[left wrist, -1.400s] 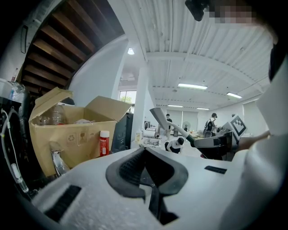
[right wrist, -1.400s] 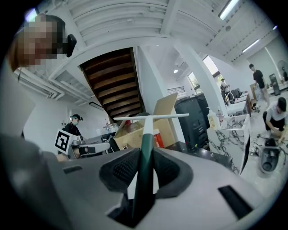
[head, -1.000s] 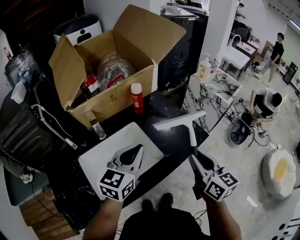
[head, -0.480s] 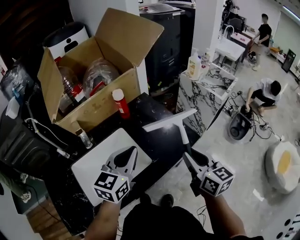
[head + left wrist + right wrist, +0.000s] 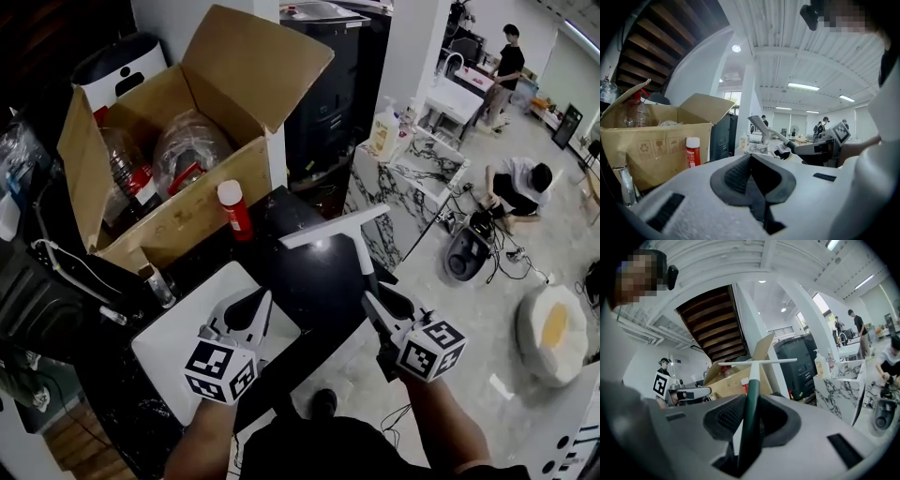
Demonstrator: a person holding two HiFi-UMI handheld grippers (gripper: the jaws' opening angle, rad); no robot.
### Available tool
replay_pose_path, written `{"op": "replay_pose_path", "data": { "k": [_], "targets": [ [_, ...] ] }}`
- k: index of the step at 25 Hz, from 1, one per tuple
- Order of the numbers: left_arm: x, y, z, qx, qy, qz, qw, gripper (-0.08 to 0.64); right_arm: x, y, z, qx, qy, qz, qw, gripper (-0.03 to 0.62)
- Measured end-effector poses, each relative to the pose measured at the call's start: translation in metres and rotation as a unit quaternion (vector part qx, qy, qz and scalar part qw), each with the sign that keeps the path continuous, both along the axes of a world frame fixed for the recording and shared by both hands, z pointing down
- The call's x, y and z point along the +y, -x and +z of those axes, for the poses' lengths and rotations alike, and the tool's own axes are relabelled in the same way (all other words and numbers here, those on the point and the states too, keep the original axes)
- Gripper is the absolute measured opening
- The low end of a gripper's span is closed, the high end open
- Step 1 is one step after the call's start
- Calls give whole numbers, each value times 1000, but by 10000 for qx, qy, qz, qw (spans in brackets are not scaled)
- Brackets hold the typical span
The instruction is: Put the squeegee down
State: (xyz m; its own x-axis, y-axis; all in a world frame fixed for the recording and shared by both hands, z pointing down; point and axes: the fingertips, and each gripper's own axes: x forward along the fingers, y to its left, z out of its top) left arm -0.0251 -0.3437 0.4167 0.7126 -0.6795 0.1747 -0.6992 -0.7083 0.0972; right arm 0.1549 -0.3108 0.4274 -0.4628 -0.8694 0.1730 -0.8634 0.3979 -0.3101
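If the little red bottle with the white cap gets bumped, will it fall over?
Probably: the white-capped red bottle stands upright, tall and narrow, so it likely tips easily. Being round, it may then roll on the black tabletop.

The squeegee's (image 5: 360, 253) handle end is buried between the jaws of the right claw (image 5: 373, 298), so its tip cannot be seen. The cardboard box's (image 5: 183, 220) front wall hides the lower parts of the clear plastic bottles (image 5: 187, 150) inside. The left claw (image 5: 262, 298) covers part of the white board (image 5: 169, 342) on the counter (image 5: 319, 281). Print on the red can (image 5: 232, 214) is too small to read
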Motion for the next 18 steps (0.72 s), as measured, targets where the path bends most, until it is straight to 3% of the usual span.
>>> {"op": "replay_pose_path", "data": {
  "k": [8,18],
  "targets": [
    [-23,10,12,117,96,-52,9999,6,-33,35,7,233,160,-319,9991,100],
    [-40,24,25,200,230,-139,9994,6,-80,66,59,569,802,-661,9930,100]
  ]
}}
